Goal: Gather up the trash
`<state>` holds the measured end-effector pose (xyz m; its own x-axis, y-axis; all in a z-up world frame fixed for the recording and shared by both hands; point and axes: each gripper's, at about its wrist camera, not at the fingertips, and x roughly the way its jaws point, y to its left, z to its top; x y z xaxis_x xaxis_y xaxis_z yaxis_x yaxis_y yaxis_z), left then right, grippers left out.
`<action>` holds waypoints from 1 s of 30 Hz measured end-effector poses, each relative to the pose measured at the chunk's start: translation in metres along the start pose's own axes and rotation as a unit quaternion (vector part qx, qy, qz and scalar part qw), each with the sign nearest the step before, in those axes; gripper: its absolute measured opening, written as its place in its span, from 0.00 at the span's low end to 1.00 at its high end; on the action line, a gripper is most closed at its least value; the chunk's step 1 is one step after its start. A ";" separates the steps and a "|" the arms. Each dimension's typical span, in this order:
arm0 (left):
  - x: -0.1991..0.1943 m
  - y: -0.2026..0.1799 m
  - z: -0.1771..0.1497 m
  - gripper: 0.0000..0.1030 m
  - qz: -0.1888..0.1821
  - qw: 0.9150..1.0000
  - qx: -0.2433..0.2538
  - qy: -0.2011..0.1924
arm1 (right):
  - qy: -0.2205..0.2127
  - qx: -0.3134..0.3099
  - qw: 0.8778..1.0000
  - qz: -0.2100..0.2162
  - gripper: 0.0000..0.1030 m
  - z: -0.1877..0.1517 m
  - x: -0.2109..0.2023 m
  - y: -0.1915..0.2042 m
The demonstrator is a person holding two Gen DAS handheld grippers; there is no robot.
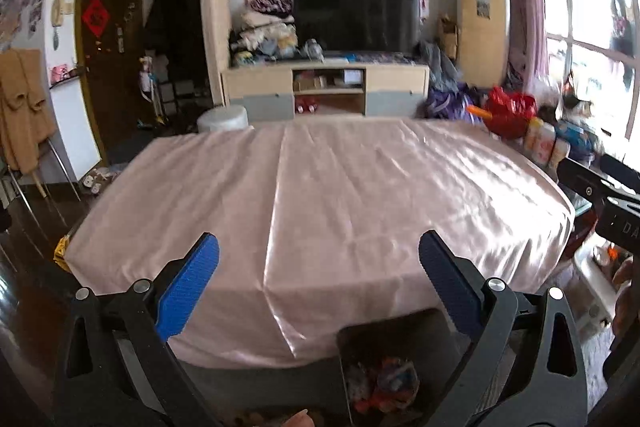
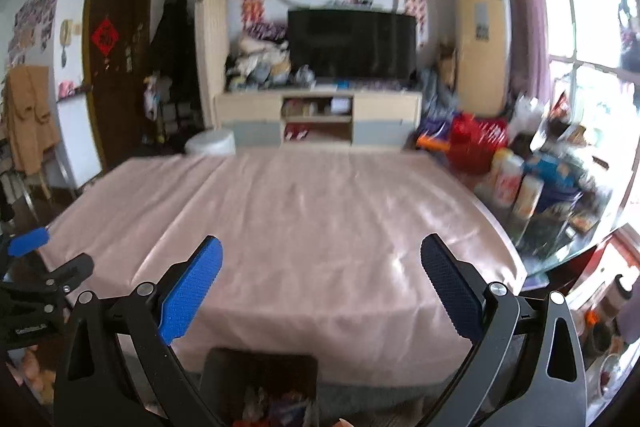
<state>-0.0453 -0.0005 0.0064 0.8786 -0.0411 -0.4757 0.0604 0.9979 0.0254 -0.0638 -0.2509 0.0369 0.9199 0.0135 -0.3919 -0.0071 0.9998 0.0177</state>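
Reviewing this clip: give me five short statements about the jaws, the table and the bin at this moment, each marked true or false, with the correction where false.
1. The left gripper has its jaws open with nothing between them. True.
2. The right gripper is shut on a wrapper. False: its jaws stand wide apart and hold nothing.
3. The dark bin below the near table edge holds colourful trash. True.
4. The pink tablecloth is strewn with wrappers. False: no trash shows on the cloth in either wrist view.
5. The red bag sits in the middle of the cloth. False: it sits beyond the table's far right corner.
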 end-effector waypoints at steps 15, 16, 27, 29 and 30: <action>-0.012 0.006 -0.016 0.92 0.014 0.999 0.012 -0.042 | -0.012 -0.001 0.999 -0.030 0.97 -0.016 -0.007 0.009; -0.011 0.008 -0.017 0.92 0.015 0.999 0.011 -0.041 | -0.013 -0.003 0.999 -0.029 0.97 -0.016 -0.008 0.009; -0.011 0.015 -0.018 0.92 0.016 0.999 0.003 -0.041 | -0.011 -0.008 1.000 -0.015 0.97 -0.015 -0.011 0.017; -0.011 0.016 -0.018 0.92 0.014 0.999 0.001 -0.040 | -0.010 -0.007 1.000 -0.012 0.97 -0.014 -0.011 0.019; -0.012 0.017 -0.018 0.92 0.013 0.999 0.000 -0.040 | -0.010 -0.006 1.000 -0.010 0.97 -0.014 -0.011 0.019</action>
<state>-0.0631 0.0175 -0.0036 0.9151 -0.0200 -0.4027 0.0377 0.9986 0.0360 -0.0796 -0.2319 0.0282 0.9275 -0.0075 -0.3739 0.0075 1.0000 -0.0014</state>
